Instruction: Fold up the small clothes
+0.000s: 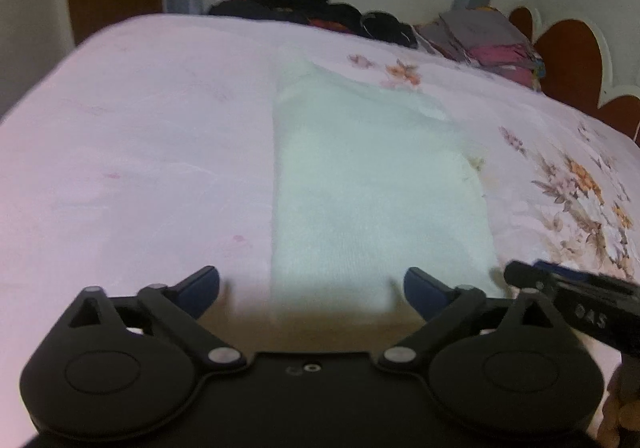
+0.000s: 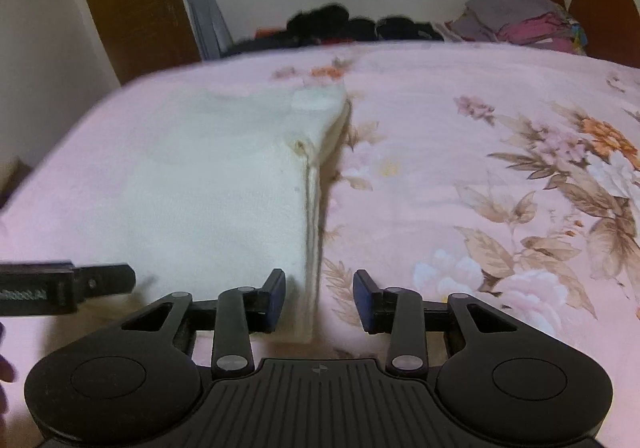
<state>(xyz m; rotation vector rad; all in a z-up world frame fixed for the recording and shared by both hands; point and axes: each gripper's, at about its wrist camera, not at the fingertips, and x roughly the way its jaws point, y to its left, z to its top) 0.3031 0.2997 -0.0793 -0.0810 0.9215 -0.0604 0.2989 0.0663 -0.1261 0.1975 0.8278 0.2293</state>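
Lying folded on the floral bedsheet (image 2: 480, 108), the white garment (image 1: 372, 184) faces both hand-held grippers, left (image 1: 312, 288) and right (image 2: 319, 300), spread empty.

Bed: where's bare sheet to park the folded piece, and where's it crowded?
Free: the plain pink sheet left of the white folded garment, out to the bed's rounded edge; and the floral stretch right of it, toward the headboard. Crowded: the far edge, with dark clothes and a folded stack.

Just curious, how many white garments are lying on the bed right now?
1: the white garment lies folded mid-bed on the floral sheet. Piles at the far edge may hide others.
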